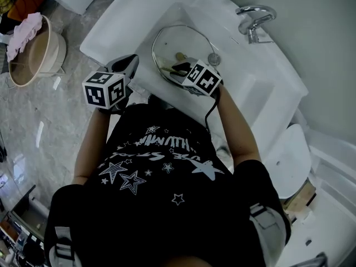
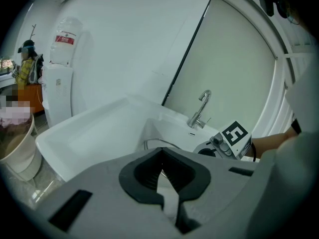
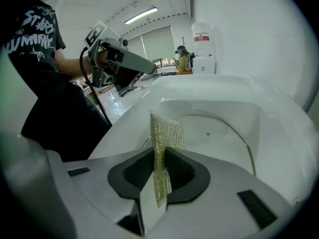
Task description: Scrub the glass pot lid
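Observation:
The glass pot lid (image 1: 178,48) lies in the white sink basin (image 1: 245,88), with its metal rim showing in the right gripper view (image 3: 227,126). My right gripper (image 1: 182,68) hangs over the lid's near side, shut on a greenish-gold scouring cloth (image 3: 162,133) that stands up between its jaws (image 3: 159,159). My left gripper (image 1: 132,62) is over the flat counter to the left of the basin, apart from the lid. Its jaws (image 2: 160,169) are shut with nothing between them. The lid's rim (image 2: 158,144) peeks just beyond them.
A chrome faucet (image 1: 253,20) stands at the basin's far right, and a round drain (image 1: 213,59) lies beside the lid. On the floor to the left is a round basket (image 1: 34,52) with a pink cloth. A water dispenser (image 2: 61,73) stands beyond the counter.

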Demonstrator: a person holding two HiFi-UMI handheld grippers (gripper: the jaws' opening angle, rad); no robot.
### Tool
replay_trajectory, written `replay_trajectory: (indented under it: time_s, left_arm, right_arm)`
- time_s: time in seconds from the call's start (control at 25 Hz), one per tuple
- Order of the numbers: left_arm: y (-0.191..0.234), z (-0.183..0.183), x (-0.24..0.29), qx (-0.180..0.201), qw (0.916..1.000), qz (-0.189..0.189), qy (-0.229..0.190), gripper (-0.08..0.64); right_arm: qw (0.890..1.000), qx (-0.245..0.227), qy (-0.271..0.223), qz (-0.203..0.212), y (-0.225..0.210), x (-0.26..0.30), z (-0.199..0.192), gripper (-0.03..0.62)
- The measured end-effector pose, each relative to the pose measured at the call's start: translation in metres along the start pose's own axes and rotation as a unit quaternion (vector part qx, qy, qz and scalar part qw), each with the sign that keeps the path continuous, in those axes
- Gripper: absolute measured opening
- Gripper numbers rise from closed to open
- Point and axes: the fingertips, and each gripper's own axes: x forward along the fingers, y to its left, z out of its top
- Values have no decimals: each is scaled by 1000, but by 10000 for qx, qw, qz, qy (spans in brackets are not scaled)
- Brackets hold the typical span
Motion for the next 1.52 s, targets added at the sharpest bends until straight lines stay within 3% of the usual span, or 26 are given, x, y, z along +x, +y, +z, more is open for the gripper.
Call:
replay_trajectory:
  time_s: [0.36,0.6,0.76,0.92,1.08,1.52]
  left_arm:
    - [-11,-2,7,47,9999,-124,97,8]
    - [-13,3,15,61,9997,-187,107,8]
    - [-7,7,21,37,9997,-206,128,8]
    - [-1,11,32,12,9996,-249,157,8]
    - [6,16,40,8,9992,-321,242,8]
    - [18,21,58,-45,9980,-452,437,8]
  right_arm:
    - [9991,66,64,420,25,-16,-18,75]
    - [9993,251,-171,197,9,-27,-17,74]
    - [9977,585,-236,-246,-25,-38,-21,69]
    - [9882,980,-59,-1172,-76,-44,-37,67]
    - [9741,931,460,-2007,-116,-44,-45,67]
    - [9522,937,1045,-2713,-180,-23,-62,64]
